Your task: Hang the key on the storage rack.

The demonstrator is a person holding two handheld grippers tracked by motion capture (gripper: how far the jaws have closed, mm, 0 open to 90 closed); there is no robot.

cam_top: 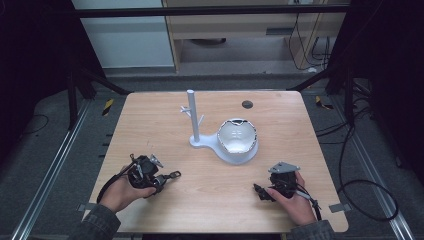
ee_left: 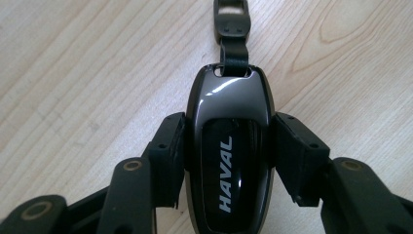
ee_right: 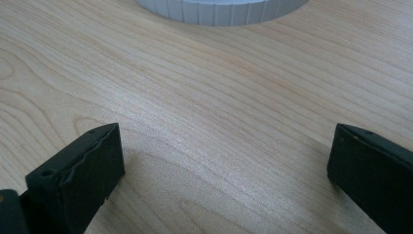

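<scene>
Left gripper view: left tool (ee_left: 229,146) is clamping glossy black HAVAL key fob (ee_left: 228,161).
Right tool (ee_right: 224,175): jaws are standing apart over pale wooden surface (ee_right: 219,97).

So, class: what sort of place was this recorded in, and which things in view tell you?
Probably a lab or test rig, not a home: a bare wooden table inside a dark metal frame, loose cables on the floor, and a person's hand-held left gripper.

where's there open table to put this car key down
Bare wood lies between the left gripper holding the car key and the right gripper, in front of the white stand. Both far corners are free. The centre is crowded by the stand's post and bowl.
</scene>
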